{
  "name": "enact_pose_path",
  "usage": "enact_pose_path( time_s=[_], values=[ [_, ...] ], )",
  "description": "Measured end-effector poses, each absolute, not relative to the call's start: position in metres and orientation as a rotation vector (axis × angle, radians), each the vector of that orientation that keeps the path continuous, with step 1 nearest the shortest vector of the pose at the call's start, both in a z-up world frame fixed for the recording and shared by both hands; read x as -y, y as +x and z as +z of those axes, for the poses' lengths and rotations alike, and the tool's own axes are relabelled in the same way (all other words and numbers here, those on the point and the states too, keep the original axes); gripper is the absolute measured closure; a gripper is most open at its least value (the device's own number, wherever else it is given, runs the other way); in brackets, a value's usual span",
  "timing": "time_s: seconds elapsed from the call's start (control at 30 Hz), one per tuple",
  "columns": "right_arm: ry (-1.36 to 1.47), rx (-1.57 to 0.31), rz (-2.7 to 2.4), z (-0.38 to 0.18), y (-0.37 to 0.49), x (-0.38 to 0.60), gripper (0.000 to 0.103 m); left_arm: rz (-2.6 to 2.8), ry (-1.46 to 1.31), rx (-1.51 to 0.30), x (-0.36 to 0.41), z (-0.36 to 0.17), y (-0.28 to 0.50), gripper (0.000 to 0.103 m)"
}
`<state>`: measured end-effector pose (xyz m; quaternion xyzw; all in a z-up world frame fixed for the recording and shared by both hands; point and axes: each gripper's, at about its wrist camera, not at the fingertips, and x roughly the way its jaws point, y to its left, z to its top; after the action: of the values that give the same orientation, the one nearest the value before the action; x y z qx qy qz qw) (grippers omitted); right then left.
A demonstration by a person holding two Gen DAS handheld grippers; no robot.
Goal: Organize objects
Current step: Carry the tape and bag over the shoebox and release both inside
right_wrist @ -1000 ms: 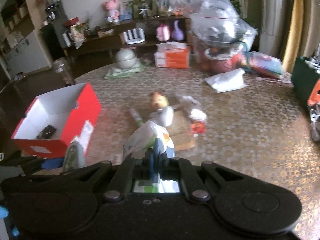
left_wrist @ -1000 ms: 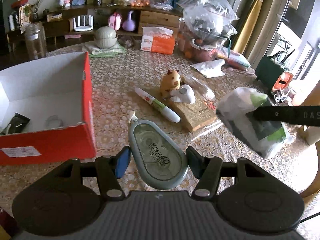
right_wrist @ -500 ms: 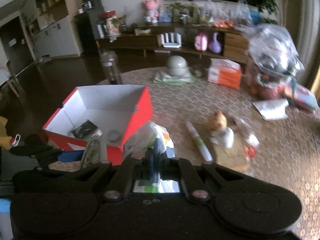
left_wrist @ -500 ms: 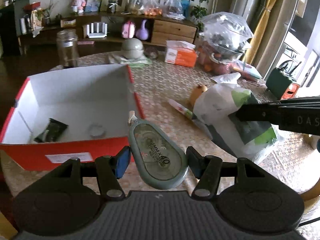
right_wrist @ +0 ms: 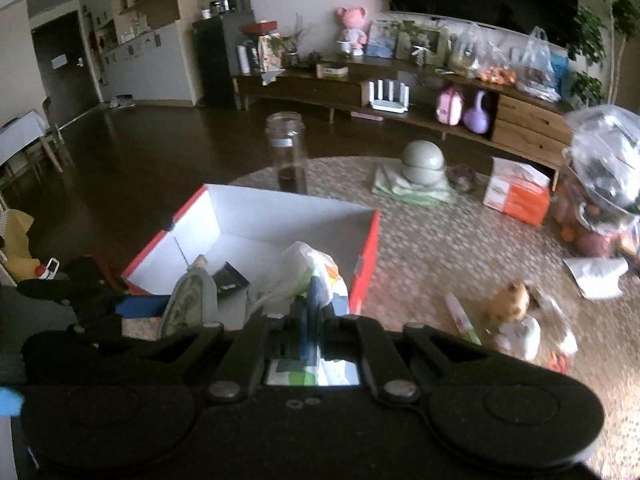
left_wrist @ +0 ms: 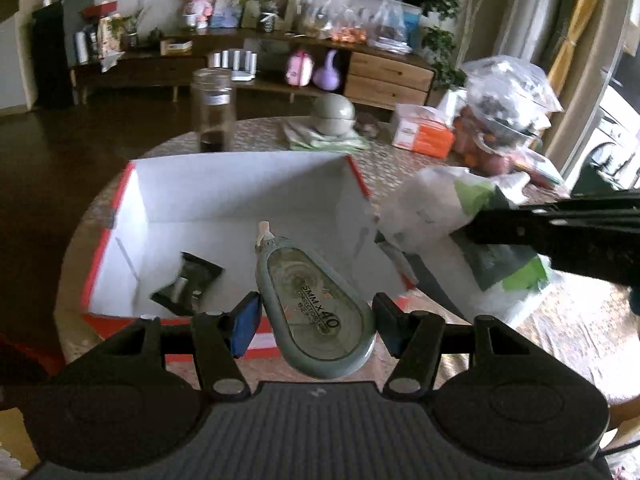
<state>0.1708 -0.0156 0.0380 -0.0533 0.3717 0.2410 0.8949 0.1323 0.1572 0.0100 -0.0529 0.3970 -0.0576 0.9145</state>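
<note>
My left gripper is shut on a grey-green correction tape dispenser, which hangs over the near part of a red box with a white inside. A black packet lies in the box. My right gripper is shut on a white and green plastic bag, held above the box's near right corner. In the left wrist view the right gripper comes in from the right with the bag beside the box's right wall. The right wrist view shows the dispenser at lower left.
Behind the box stand a glass jar, stacked grey bowls and an orange tissue box. A clear bag of fruit fills the far right. A pen and a small toy figure lie right of the box.
Both grippers have moved left across the table with their loads. The dispenser now hangs over the box instead of the tablecloth, and the bag has come to the box's right wall.
</note>
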Motion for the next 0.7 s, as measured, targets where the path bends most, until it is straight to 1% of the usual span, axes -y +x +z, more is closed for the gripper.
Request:
enact_pose_path(
  time_s=[0.37,0.7],
  values=[
    [-0.142,-0.76,0.506,0.027,0.207,-0.025,0.098,-0.042,-0.105,-0.82,-0.212,0.007,0.178,0.043],
    [-0.16,-0.815,0.493,-0.007,0.247,-0.054,0.098,-0.041,-0.057,-0.901,-0.228,-0.03,0.226,0.043]
  ],
)
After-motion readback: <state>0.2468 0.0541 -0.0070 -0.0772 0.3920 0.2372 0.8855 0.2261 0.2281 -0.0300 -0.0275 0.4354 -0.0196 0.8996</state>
